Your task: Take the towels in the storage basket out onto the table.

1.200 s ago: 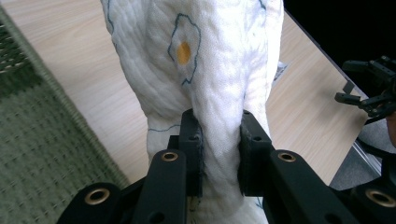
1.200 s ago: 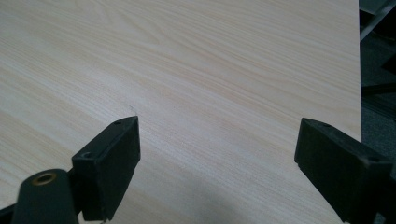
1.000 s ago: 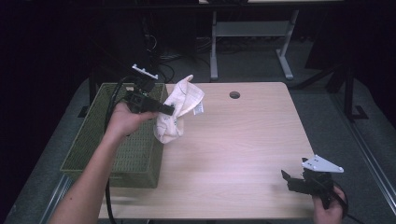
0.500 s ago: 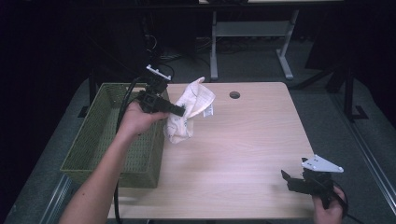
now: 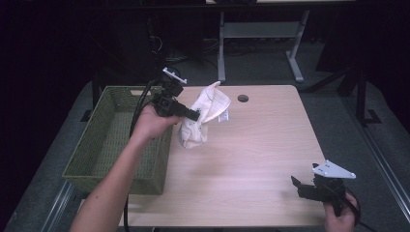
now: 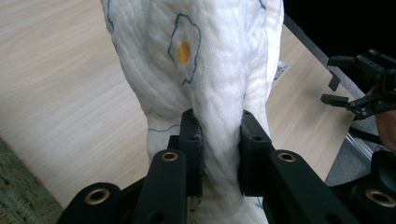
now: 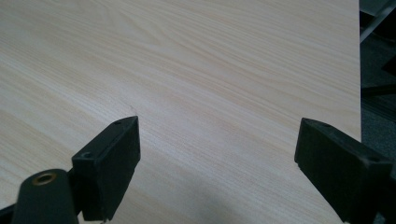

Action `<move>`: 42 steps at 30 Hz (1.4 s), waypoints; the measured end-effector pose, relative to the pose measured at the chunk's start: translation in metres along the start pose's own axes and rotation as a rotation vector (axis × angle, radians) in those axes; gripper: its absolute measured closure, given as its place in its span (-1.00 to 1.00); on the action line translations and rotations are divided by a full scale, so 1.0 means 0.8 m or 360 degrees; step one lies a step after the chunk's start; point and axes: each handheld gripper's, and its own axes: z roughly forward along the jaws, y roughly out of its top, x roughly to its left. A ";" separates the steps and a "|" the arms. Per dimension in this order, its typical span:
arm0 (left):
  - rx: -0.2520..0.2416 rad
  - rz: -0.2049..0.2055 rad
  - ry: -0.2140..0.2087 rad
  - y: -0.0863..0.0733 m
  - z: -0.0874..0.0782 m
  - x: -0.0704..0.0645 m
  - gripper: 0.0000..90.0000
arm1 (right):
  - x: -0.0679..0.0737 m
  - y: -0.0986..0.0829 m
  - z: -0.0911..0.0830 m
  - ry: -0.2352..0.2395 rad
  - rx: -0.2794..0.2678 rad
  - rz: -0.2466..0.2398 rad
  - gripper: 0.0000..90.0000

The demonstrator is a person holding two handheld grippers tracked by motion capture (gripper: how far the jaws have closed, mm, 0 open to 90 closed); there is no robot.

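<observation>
Holding the white quilted cloth printed with fried-egg outlines (image 5: pixel 203 116) clamped in my left gripper (image 5: pixel 193 115), I read the fabric as soft and padded, stitched in fine wavy lines, with a yellow yolk dot ringed in dark blue. In the left gripper view the black jaws pinch a gathered fold of the cloth (image 6: pixel 205 84) between their flat pads, drawn in almost fully with only the bunched fabric between them. The cloth hangs off the table, its upper end standing above the jaws and its lower end drooping toward the surface; I cannot tell whether that lower end touches the wood. A small white label shows at its right edge.

The cloth sits above the left part of the light wooden table (image 5: pixel 261 145), just beside the right rim of the green woven rectangular basket (image 5: pixel 116 140). The basket is an open-weave tray with straight walls, and it stands along the table's left edge. My forearm crosses over its near right corner.

My right gripper (image 5: pixel 302 186) rests near the near right corner of the table, well apart from the cloth, with its grey three-cornered plate on top. In the right gripper view its jaws stand wide apart with nothing between them, over bare, smooth wood grain (image 7: pixel 210 84).

The middle and right of the table are open, a broad flat stretch between the two grippers. A small dark round hole (image 5: pixel 243 98) lies near the far edge
</observation>
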 end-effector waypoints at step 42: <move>0.0115 0.0023 -0.0071 0.018 0.104 -0.024 0.65 | -0.001 0.000 -0.002 0.0002 -0.0012 0.0006 -0.69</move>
